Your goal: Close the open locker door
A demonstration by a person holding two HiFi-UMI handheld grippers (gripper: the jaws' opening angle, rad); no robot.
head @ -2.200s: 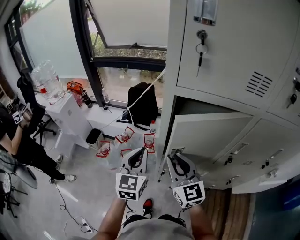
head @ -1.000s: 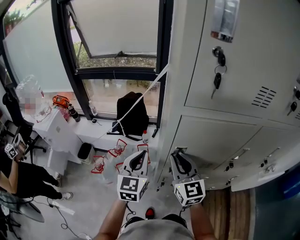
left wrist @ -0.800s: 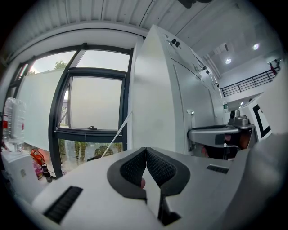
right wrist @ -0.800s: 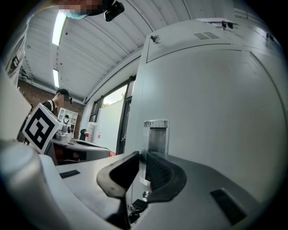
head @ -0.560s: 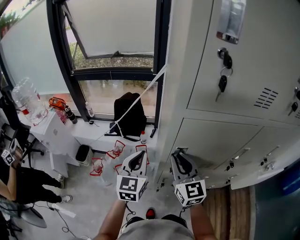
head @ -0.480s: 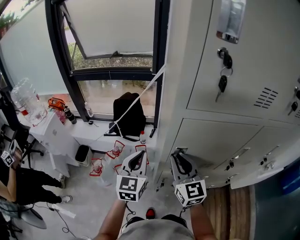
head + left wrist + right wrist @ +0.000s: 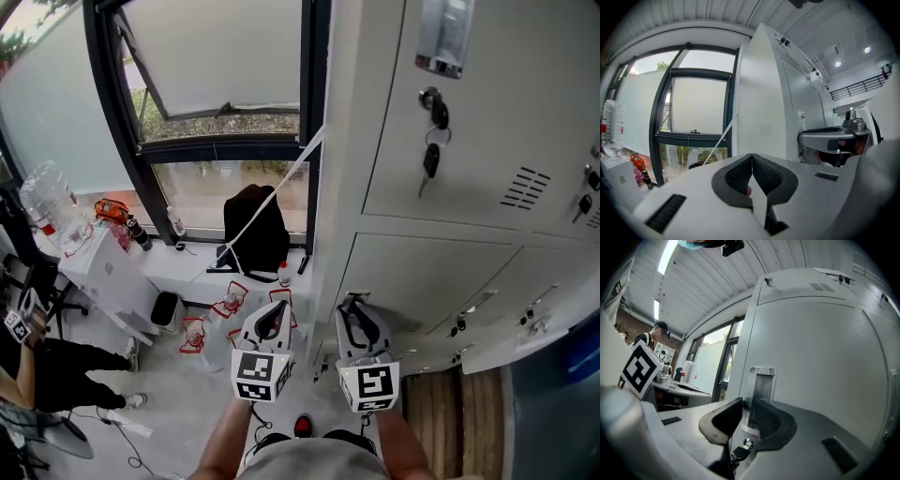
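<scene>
Newly shut locker door (image 7: pixel 427 274), right tongs (image 7: pixel 351 304) opening

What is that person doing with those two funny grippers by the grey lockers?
A person stands facing a bank of grey lockers, holding a gripper in each hand. The lower locker door just ahead of them looks shut, flush with its neighbours. The right gripper sits near that door's left edge. Its jaws have just been opening and pinch nothing. The left gripper hangs beside it, shut and empty, on the side of the window.
</scene>
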